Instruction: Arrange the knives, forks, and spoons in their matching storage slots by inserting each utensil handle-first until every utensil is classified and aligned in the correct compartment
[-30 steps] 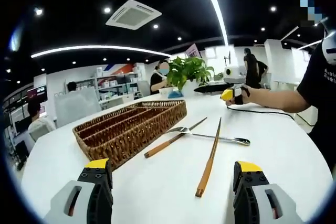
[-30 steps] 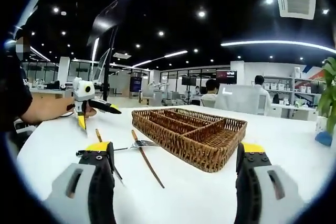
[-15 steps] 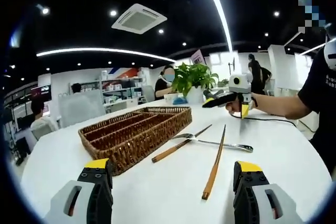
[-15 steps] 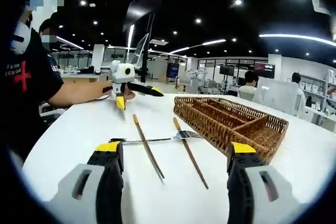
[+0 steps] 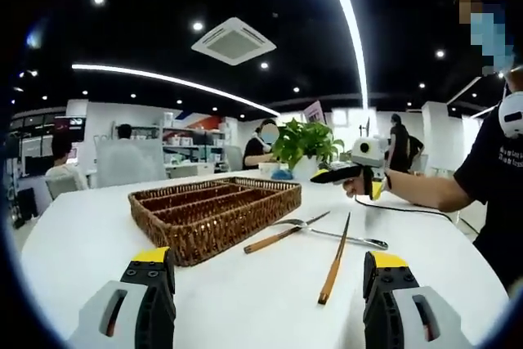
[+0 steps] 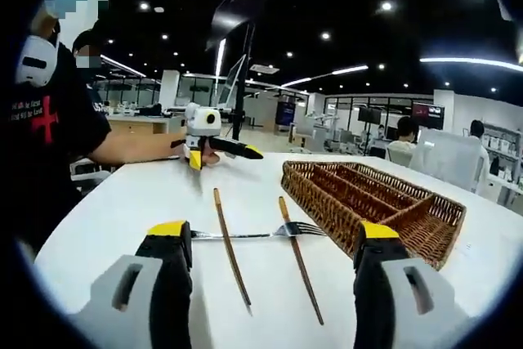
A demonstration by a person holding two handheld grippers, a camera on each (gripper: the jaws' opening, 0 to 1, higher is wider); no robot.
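Note:
A brown wicker tray with long slots stands on the white table, left of centre in the left gripper view. To its right lie a metal fork and two wooden-handled utensils, loosely crossed. My left gripper is open, low over the near table edge, holding nothing. The right gripper hovers beyond the utensils in a hand. In the right gripper view my right gripper is open near the fork, with the wicker tray to the right. The left gripper is at the back.
A potted plant stands behind the tray. A person in a black shirt sits at the table's edge, forearms over it. A thin cable trails on the table. People, chairs and shelves fill the room behind.
Both views have shifted with the hands; the right gripper view swung towards the utensils. The tray and utensils lie where they were. Both grippers stay open.

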